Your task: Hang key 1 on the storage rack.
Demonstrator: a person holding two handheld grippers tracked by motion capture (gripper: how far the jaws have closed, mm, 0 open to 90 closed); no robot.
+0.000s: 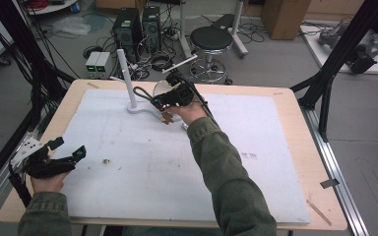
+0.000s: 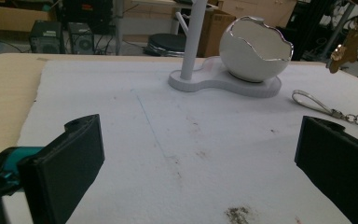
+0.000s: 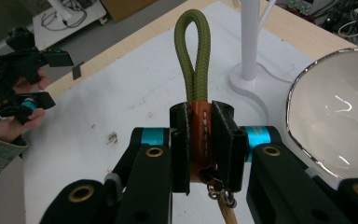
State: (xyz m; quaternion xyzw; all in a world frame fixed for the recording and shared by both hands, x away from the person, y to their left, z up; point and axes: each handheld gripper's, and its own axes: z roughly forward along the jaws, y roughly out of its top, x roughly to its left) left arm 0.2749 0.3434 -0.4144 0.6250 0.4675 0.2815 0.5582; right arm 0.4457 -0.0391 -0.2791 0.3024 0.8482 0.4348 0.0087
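Note:
My right gripper (image 3: 200,140) is shut on the brown leather band of a keychain whose olive rope loop (image 3: 195,51) sticks up past the jaws. In the high view the right gripper (image 1: 163,101) hovers at the far middle of the mat, beside the white stand (image 1: 129,78), with a brown bone-shaped tag (image 1: 167,118) hanging below it. My left gripper (image 1: 71,155) is held open at the near left edge with nothing between its jaws. Seen from the left gripper (image 2: 200,154), the egg-shaped white bowl (image 2: 254,51) sits on the stand's base.
A second keychain with a silver loop (image 2: 317,105) lies on the white mat (image 1: 142,167) right of the stand's base. A dark smudge (image 1: 106,161) marks the mat. Beyond the table stand a stool (image 1: 211,39), computer boxes and cables on the floor.

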